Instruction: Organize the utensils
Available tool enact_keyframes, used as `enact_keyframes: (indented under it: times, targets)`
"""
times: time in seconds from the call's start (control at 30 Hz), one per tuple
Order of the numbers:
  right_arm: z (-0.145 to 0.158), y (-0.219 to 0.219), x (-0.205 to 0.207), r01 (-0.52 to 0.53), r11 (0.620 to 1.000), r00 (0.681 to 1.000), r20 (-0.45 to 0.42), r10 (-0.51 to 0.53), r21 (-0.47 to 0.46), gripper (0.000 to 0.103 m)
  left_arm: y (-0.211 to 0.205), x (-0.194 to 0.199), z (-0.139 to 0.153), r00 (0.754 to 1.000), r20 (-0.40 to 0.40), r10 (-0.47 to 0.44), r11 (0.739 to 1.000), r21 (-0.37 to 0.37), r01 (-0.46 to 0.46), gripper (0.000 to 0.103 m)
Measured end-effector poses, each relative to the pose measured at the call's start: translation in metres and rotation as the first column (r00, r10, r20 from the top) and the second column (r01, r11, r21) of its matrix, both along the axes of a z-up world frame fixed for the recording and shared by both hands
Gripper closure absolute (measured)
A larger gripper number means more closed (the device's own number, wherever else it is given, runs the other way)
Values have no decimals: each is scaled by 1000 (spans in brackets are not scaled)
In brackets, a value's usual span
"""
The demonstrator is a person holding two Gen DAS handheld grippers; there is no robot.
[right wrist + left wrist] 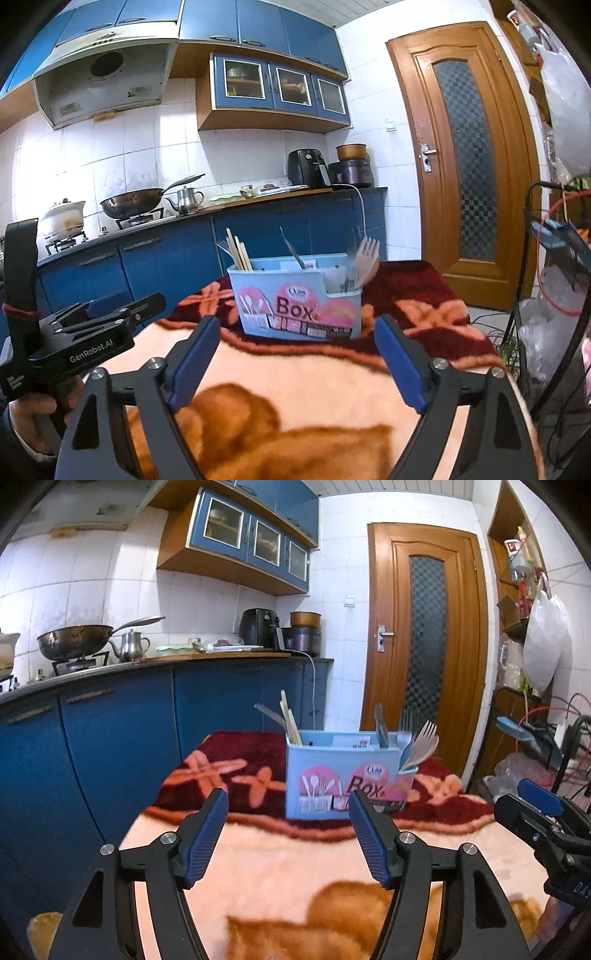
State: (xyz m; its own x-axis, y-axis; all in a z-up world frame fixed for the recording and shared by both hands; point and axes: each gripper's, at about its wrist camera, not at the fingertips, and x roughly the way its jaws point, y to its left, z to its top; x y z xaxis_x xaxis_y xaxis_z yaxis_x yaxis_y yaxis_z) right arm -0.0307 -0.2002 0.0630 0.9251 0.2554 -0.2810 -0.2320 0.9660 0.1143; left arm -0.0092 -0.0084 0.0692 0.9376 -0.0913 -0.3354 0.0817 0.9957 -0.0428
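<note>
Blue-padded left hand-held gripper (288,801) and right hand-held gripper (297,328): jaws apart, nothing btwn. Utensil box (295,306) ahead on blanketed tabletop (314,376), forks (365,258) and chopsticks (238,251) standing inside. Risk: plush cloth w/ light box; a nudge could tip it, spilling utensils.

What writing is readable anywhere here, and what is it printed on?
"Box": front of the blue utensil box.
"GenRobot.AI": side of the left claw.
"DAS", cut off: body of the right claw.
Small oval logo above "Box" and the box's bottom strip: too blurred to read.
</note>
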Motion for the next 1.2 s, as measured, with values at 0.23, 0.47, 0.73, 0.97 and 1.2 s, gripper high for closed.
enact_keyframes:
  times: [0.23,0.47,0.73,0.97,1.2]
  targets:
    - [-27,-9,4,39,999,999,-15,-39,-8,12,-9,0,-32,1000,-9,22,1000,17,-22,32]
    - [-42,-16,7,65,998,998,-13,-65,-7,12,-14,9,-53,997,-59,49,998,36,-47,32]
    - [-45,-21,3,78,997,997,5,-78,24,12,-13,5,-53,997,-32,77,997,32,-76,32]
    - [-45,-21,1,84,996,996,14,-84,18,12,-11,4,-53,996,-19,87,996,21,-87,32]
    - [-46,-21,1,84,996,996,16,-85,17,12,-12,3,-53,996,-13,91,996,21,-91,32]
